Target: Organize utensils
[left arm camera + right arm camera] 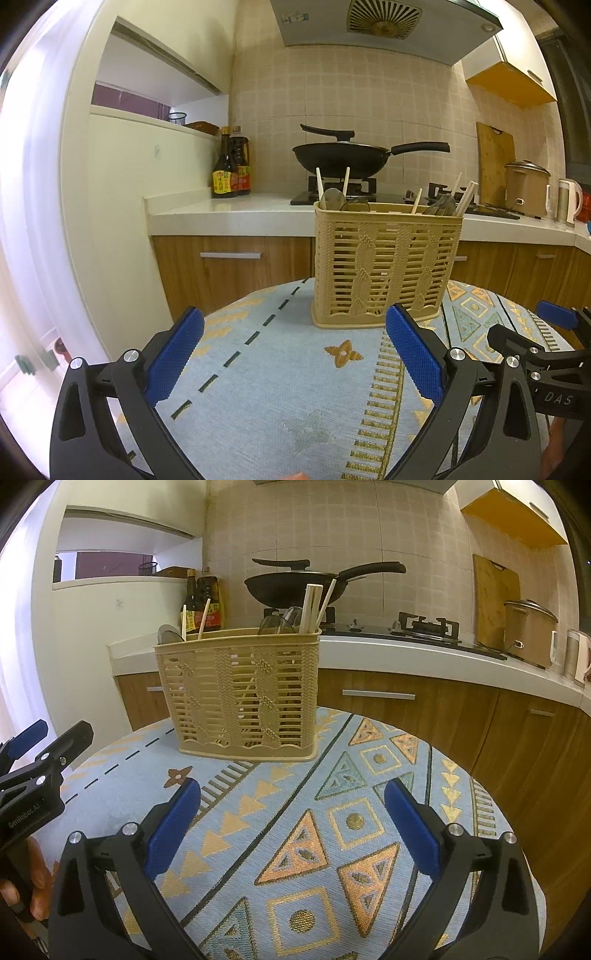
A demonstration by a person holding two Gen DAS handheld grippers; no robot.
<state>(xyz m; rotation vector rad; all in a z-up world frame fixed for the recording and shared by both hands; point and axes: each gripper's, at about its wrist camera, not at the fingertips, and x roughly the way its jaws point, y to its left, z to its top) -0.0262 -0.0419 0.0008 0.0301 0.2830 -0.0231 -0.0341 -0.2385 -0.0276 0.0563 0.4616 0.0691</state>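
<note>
Chopsticks (312,607) and spoons (332,199) already sit in the caddy (240,690) (looks basically done), left gripper (295,354) and right gripper (291,830) both spread wide, empty.

In the left wrist view the utensil basket (384,266) stands centre-right on the tablecloth (288,387), chopsticks (320,182) and spoons (331,199) inside; behind it the counter (229,216) carries a wok (341,157), bottles (231,166) at left
</note>
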